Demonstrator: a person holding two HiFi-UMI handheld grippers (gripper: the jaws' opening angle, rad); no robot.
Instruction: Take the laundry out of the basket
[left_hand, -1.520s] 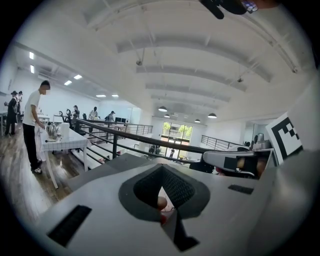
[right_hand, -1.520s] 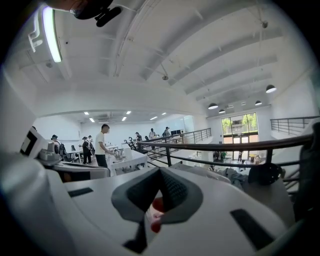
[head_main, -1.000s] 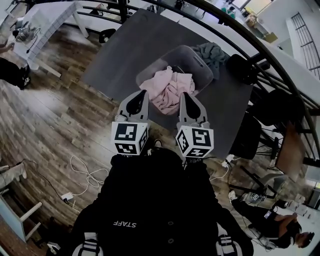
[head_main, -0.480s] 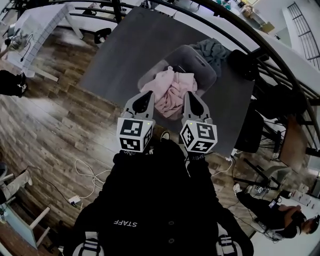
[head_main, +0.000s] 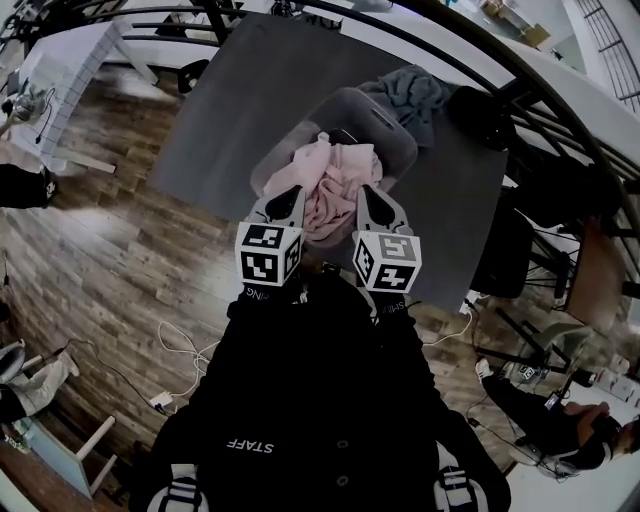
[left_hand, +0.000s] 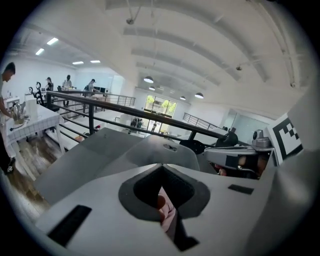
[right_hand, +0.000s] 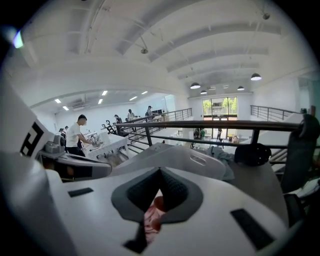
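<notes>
Laundry (head_main: 335, 185): a pink heap sitting in the grey basket (head_main: 395, 125), just past both tips, nothing lifted yet.
Left gripper (head_main: 291, 197): jaws pressed together, nothing pinched.
Right gripper (head_main: 369, 195): jaws together too, with pink showing only beyond them.
Just changed: both grippers have dropped and pushed forward to the basket's near rim.
Meaning: the approach looks nearly done, and the jaws must spread before any grab.
Count: two grippers, one basket, one pink heap, one teal-grey cloth (head_main: 410, 92) at the basket's far rim, toward the far edge of the table (head_main: 240, 100).
</notes>
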